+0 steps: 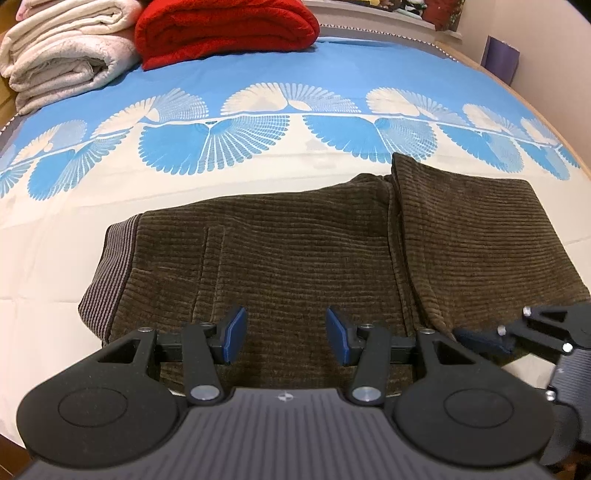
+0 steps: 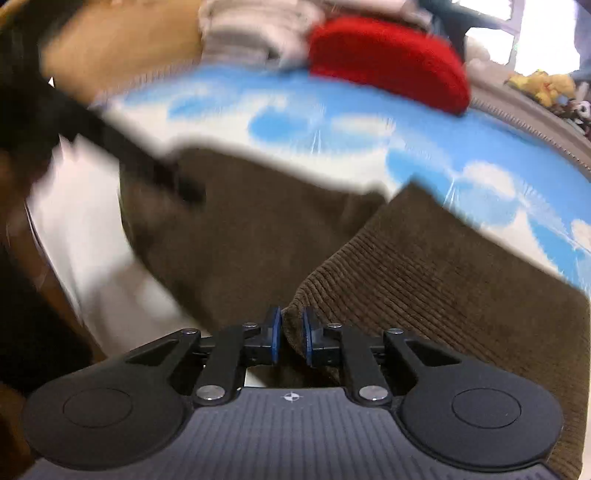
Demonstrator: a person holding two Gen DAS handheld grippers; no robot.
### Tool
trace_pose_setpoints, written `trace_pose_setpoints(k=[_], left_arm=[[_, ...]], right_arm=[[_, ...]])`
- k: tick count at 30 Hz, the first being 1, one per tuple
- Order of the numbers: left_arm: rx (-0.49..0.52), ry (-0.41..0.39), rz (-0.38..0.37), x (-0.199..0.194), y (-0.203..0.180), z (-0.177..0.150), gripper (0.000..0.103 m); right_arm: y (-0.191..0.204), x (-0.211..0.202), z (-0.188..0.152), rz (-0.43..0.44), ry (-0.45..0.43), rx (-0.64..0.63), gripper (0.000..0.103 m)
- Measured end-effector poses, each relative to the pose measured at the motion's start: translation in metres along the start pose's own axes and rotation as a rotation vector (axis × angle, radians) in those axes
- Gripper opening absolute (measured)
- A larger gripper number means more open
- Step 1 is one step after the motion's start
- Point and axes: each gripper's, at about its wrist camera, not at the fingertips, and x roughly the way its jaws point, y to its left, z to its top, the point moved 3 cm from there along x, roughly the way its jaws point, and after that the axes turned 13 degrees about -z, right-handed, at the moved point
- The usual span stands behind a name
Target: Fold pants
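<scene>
Brown corduroy pants (image 1: 295, 258): left tongs (image 1: 284, 334) hover spread above; right tongs (image 2: 291, 334) pinch a fold.

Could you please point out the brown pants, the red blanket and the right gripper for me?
brown pants (image 1: 295, 251): left wrist view, on the flat corduroy near the waist.
red blanket (image 1: 225, 29): left wrist view, on its folded top.
right gripper (image 2: 291, 332): right wrist view, between the fingertips pinching the pants.

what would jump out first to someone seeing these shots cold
The brown corduroy pants fill the middle of the blue and white bedsheet, one part folded over at the right. The right gripper pinches an edge of that fold, while the left gripper is open above the fabric. A red blanket sits at the far edge.
</scene>
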Motion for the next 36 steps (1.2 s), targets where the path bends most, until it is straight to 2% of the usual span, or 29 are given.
trace_pose_setpoints(k=[3, 4, 7, 8, 10, 12, 15, 17, 19, 22, 24, 26, 28, 29, 31, 33, 34, 36], left_arm=[[-0.005, 0.001, 0.000, -0.002, 0.002, -0.003, 0.053], [-0.005, 0.000, 0.002, -0.003, 0.003, -0.003, 0.053], [-0.011, -0.002, 0.007, -0.005, 0.006, -0.003, 0.053], [-0.013, -0.005, 0.011, -0.006, 0.007, -0.003, 0.053], [-0.026, -0.009, 0.013, -0.007, 0.010, -0.002, 0.053], [-0.034, -0.012, 0.009, -0.008, 0.011, -0.001, 0.053], [-0.035, -0.022, -0.001, -0.011, 0.009, 0.000, 0.053], [-0.032, -0.026, -0.009, -0.011, 0.006, 0.002, 0.053], [-0.031, -0.025, -0.013, -0.009, 0.002, 0.005, 0.053], [-0.028, -0.021, -0.024, -0.004, -0.007, 0.010, 0.053], [-0.027, -0.023, -0.041, -0.002, -0.016, 0.013, 0.053], [-0.011, -0.024, -0.078, 0.002, -0.030, 0.016, 0.053], [0.029, -0.018, -0.122, 0.009, -0.048, 0.019, 0.052], [0.053, -0.012, -0.151, 0.013, -0.058, 0.020, 0.052], [0.094, 0.011, -0.212, 0.024, -0.077, 0.019, 0.044], [0.120, 0.038, -0.271, 0.037, -0.092, 0.014, 0.037], [0.131, 0.054, -0.284, 0.044, -0.096, 0.010, 0.030], [0.150, 0.113, -0.272, 0.061, -0.098, 0.001, 0.024]], right_arm=[[0.011, 0.006, 0.002, -0.061, -0.026, -0.035, 0.053], [0.013, 0.010, 0.002, -0.069, -0.030, -0.041, 0.055], [0.021, 0.019, -0.001, -0.101, -0.010, -0.101, 0.052], [0.021, 0.021, 0.001, -0.111, -0.005, -0.110, 0.047], [0.015, 0.022, 0.008, -0.099, 0.002, -0.073, 0.029], [0.004, 0.010, 0.018, -0.103, -0.027, -0.010, 0.026], [-0.010, -0.025, 0.031, -0.127, -0.130, 0.062, 0.025], [-0.010, -0.043, 0.031, -0.118, -0.173, 0.066, 0.025], [-0.002, -0.042, 0.020, -0.098, -0.155, 0.033, 0.027], [0.014, -0.012, -0.008, -0.102, -0.015, -0.065, 0.030], [0.013, -0.013, -0.013, -0.110, -0.022, -0.062, 0.030], [-0.001, -0.034, -0.005, -0.103, -0.097, 0.014, 0.034], [-0.027, -0.054, -0.002, -0.119, -0.164, 0.131, 0.049], [-0.044, -0.061, -0.004, -0.145, -0.180, 0.197, 0.051], [-0.082, -0.067, -0.014, -0.227, -0.162, 0.332, 0.053], [-0.123, -0.066, -0.033, -0.328, -0.102, 0.490, 0.053], [-0.140, -0.065, -0.044, -0.367, -0.075, 0.558, 0.053], [-0.170, -0.064, -0.070, -0.450, -0.013, 0.676, 0.053]])
